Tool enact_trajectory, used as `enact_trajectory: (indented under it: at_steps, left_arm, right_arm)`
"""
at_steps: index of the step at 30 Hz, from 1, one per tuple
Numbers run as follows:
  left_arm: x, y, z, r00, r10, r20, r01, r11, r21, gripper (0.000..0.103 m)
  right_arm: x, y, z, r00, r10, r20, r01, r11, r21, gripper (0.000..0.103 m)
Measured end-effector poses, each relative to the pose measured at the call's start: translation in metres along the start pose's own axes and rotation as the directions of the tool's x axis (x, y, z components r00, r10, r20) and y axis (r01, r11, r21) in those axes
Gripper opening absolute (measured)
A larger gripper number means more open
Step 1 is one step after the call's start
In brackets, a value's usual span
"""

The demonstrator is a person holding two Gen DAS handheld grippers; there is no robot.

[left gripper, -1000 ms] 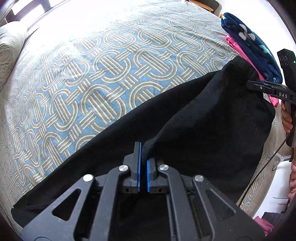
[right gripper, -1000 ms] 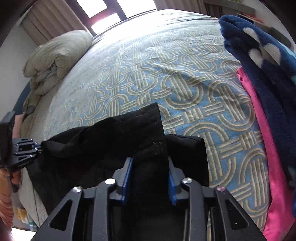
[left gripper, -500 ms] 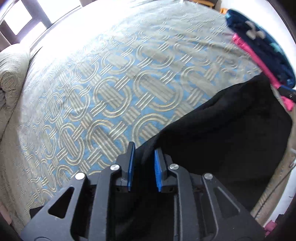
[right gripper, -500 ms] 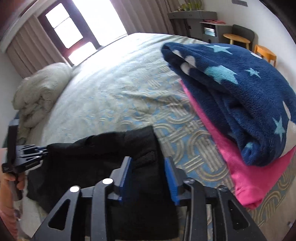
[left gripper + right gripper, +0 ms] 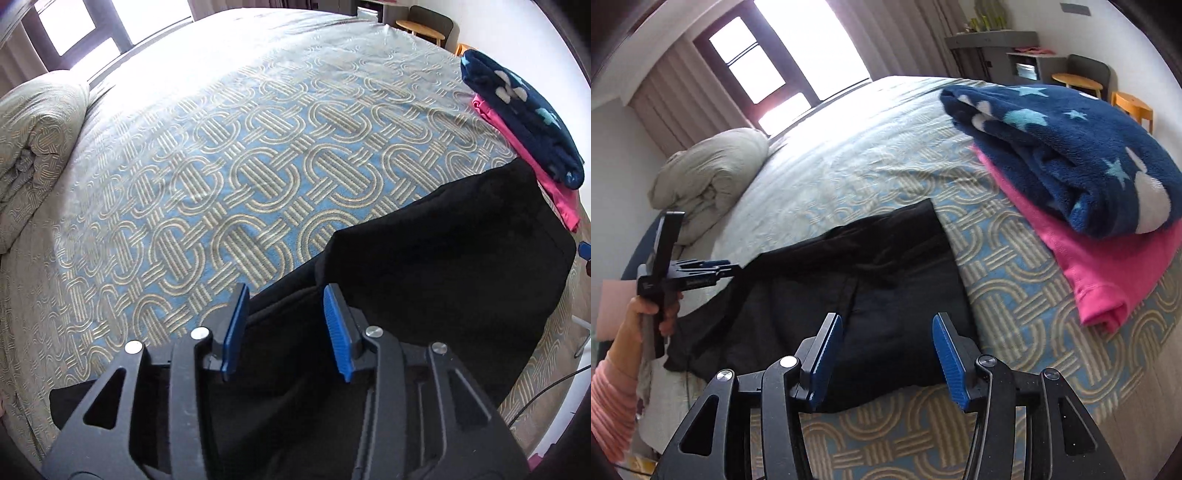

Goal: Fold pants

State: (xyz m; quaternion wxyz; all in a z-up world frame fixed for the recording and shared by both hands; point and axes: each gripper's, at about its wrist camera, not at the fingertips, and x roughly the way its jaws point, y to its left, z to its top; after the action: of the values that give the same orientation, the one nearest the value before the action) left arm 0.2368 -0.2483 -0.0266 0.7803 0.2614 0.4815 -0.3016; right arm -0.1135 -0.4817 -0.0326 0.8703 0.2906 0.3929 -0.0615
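Pants, black and doubled over, lie on the patterned bedspread under and just ahead of both sets of jaws. The left gripper is spread apart with cloth beneath the gap, touching neither pad. The right gripper is likewise parted above the near edge, gripping nothing. Fold lines vanish in the dark fabric. Only the right view shows the left gripper's handle and hand; beyond lie a navy star blanket on pink cloth.
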Motion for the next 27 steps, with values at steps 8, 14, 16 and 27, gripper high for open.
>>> enact_trajectory:
  at_steps: [8, 14, 16, 27]
  left_arm:
    - [-0.061, 0.008, -0.101, 0.985, -0.168, 0.049, 0.172, 0.979, -0.107, 0.056]
    - [-0.043, -0.036, -0.185, 0.927, -0.360, -0.109, 0.354, 0.933, -0.069, 0.056]
    - [-0.031, -0.060, -0.194, 0.938, -0.317, -0.143, 0.321, 0.947, 0.001, 0.055]
    - [-0.029, -0.088, -0.132, 0.929, -0.369, 0.039, 0.366, 0.929, 0.056, 0.056]
  right_arm:
    - [0.067, -0.019, -0.005, 0.954, -0.282, -0.099, 0.285, 0.958, 0.019, 0.054]
    - [0.063, -0.026, -0.010, 0.968, -0.234, -0.093, 0.242, 0.967, 0.082, 0.054]
    - [0.066, -0.023, -0.010, 0.964, -0.249, -0.094, 0.256, 0.963, 0.079, 0.056]
    - [0.068, -0.024, -0.009, 0.963, -0.256, -0.090, 0.263, 0.961, 0.086, 0.056]
